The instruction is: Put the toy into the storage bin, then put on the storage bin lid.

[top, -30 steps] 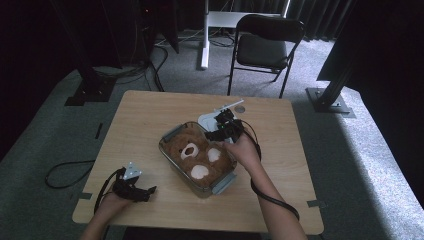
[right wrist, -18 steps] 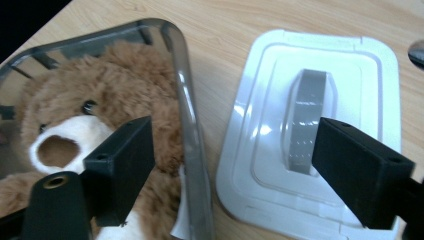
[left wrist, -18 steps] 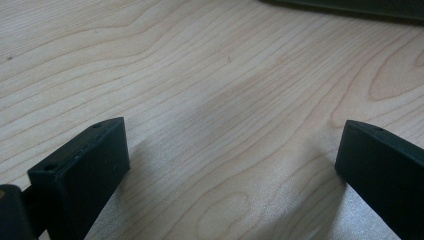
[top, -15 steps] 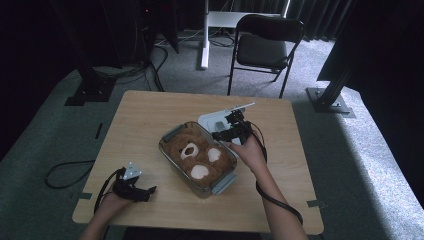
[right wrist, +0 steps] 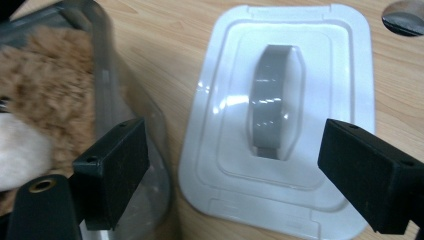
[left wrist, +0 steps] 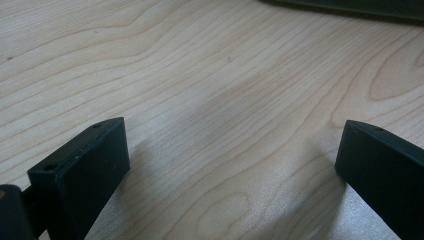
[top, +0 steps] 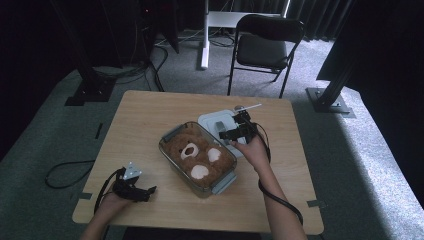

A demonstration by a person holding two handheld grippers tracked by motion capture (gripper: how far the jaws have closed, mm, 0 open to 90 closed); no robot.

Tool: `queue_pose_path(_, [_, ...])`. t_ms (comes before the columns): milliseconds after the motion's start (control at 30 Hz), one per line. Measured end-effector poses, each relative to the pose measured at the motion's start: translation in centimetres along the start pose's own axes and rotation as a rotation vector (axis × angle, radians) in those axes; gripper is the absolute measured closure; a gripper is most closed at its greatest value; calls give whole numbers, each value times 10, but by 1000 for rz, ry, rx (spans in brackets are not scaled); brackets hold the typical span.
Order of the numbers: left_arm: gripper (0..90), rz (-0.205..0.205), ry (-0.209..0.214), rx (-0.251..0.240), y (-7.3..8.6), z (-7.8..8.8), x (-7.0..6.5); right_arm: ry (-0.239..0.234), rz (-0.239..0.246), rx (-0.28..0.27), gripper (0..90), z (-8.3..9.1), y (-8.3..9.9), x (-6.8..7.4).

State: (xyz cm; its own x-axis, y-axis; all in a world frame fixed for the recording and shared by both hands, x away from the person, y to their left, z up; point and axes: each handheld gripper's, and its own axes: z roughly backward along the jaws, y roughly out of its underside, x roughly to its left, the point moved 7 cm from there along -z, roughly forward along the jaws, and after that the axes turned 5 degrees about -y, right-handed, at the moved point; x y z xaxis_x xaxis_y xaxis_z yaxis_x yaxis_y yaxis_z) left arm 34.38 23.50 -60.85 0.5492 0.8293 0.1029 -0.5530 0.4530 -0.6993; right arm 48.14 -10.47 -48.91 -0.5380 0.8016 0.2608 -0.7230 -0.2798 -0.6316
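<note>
My right claw [right wrist: 235, 175] has just been opening, nothing between its jaws, above the lid [right wrist: 280, 115] lying beside the bin [top: 197, 155] mid-tabletop. Next I'd lower and clamp its handle. Left claw [left wrist: 230, 170] rests apart near the front-left corner.

High view: from above the near edge, facing forward and down over the whole light wooden table [top: 150, 120], far off. Left gripper view: close and low over bare wood grain [left wrist: 210, 100]. Right gripper view: close, looking down on the white plastic lid with grey handle [right wrist: 280, 100] beside the clear plastic box [right wrist: 107, 100]; both shared with the high view [top: 217, 122].
</note>
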Motion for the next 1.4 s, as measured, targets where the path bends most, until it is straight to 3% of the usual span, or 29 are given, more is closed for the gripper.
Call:
queue_pose_path(267, [14, 0, 0, 0, 0, 0, 0, 44, 13, 8, 123, -9, 1, -13])
queue_pose_path(667, [14, 5, -5, 1, 0, 0, 0, 47, 12, 37, 135, -28, 3, -21])
queue_pose_path(900, [13, 5, -5, 1, 0, 0, 0, 46, 5, 19, 135, -35, -2, -23])
queue_pose_path(1167, [14, 5, -4, 1, 0, 0, 0, 84, 32, 51, 135, -56, -7, -24])
queue_pose_path(1400, [14, 5, -4, 1, 0, 0, 0, 123, 9, 91, 135, -75, -4, -37])
